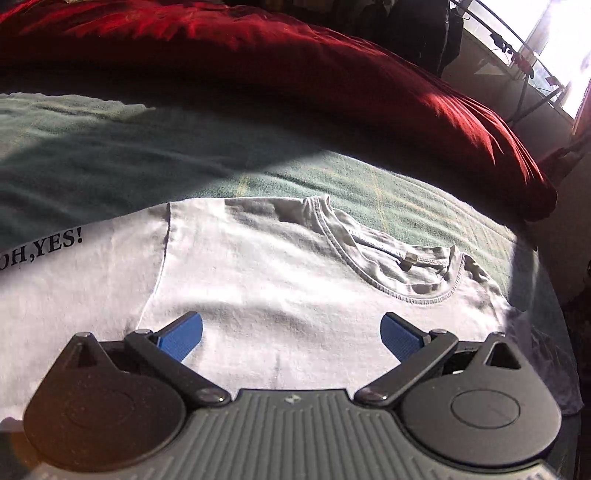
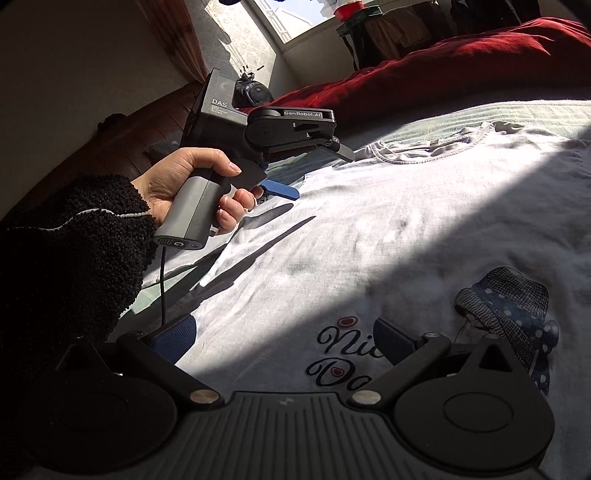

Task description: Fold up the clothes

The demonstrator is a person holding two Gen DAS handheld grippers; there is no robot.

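A big red blanket (image 1: 332,74) lies bunched up at the far side of the bed. A green bed cover (image 1: 110,162) is spread under it. A bright window (image 2: 295,18) lets sun in.

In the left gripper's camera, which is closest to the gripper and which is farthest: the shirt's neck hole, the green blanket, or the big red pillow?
From the left gripper, nearest first:
1. Neck hole of the white T-shirt, ahead and to the right.
2. Green blanket, beyond the shirt.
3. Red pillow, farthest, across the back.
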